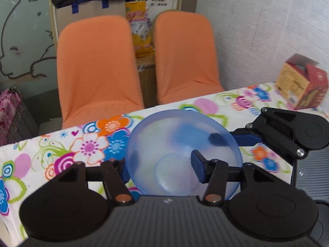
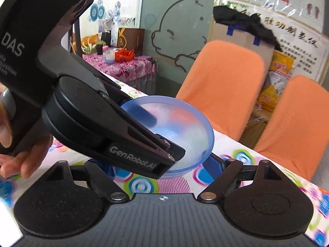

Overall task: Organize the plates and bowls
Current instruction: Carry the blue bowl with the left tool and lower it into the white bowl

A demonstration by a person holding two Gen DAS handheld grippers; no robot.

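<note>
We are holding a translucent blue bowl [image 1: 181, 154] up over the floral tablecloth [image 1: 61, 152], both tools on it. Our left gripper [image 1: 162, 169] is clamping the near rim, one finger inside. Our right gripper [image 2: 164, 166] is pinching the rim on the right side of the bowl. Step looks like carrying or handing over the bowl; next we are probably needing one gripper to let go before placing it.

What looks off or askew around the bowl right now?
The blue bowl is tilted steeply instead of sitting flat, with both the left gripper and the right gripper at its rim. Nothing looks spilled or broken; the bowl appears empty.
</note>
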